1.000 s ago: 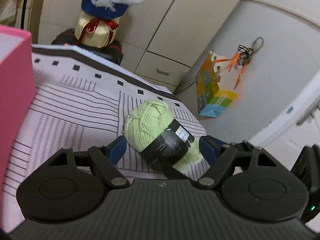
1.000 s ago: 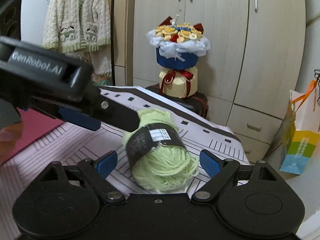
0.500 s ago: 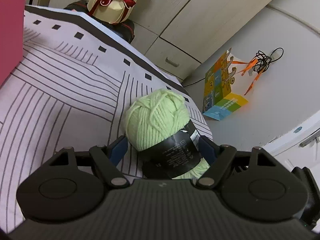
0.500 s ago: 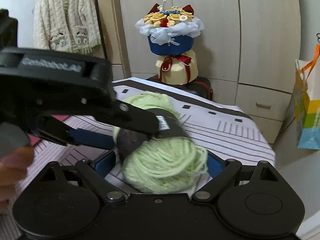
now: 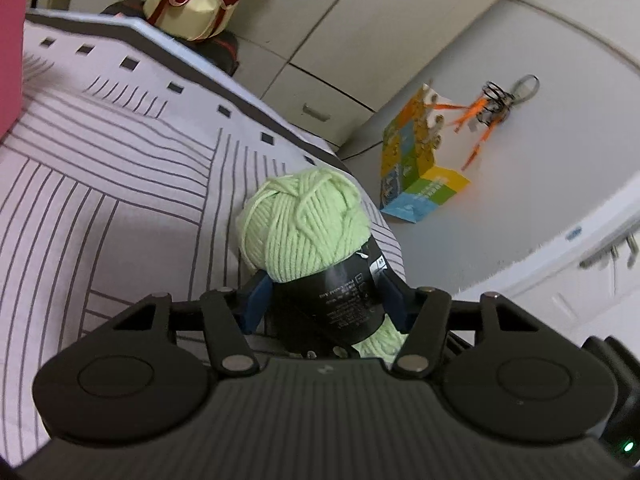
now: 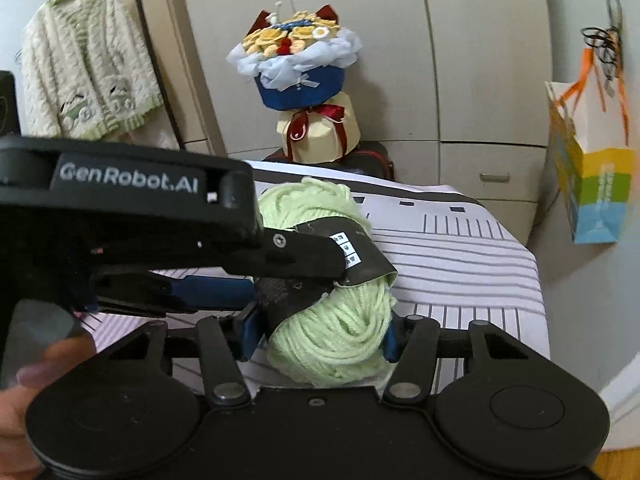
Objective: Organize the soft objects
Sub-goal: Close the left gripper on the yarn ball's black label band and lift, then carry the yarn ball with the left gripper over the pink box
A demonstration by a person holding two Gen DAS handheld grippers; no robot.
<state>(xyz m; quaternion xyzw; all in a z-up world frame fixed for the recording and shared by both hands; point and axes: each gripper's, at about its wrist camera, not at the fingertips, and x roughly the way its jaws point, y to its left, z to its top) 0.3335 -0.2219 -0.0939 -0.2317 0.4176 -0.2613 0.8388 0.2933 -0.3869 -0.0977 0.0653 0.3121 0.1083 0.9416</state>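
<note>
A skein of pale green yarn point(image 5: 306, 224) is caught between both tools at once, at the near corner of a bed covered by a striped sheet point(image 5: 100, 184). Its long axis is seen running forward along the left gripper point(image 5: 326, 300), whose blue pads are pressed against the glossy black paper band point(image 5: 344, 300) at the skein's middle; the rounded far end projects ahead of the fingertips. The right gripper point(image 6: 320, 334) is set across the same skein nearer its other end, where loose loops of soft, ribbed yarn bulge toward that tool's body. Both pairs of jaws have just been closing and are now shown squeezed onto the skein at about half width, with the yarn dented slightly under the pads. In the right wrist view the left tool is seen reaching in from the left, its upper finger laid over the band. Neither hand is judged nearer, as the skein is shared. The coming lift is judged to depend on both tools being moved together along that one axis, since the yielding yarn can slip or stretch.
</note>
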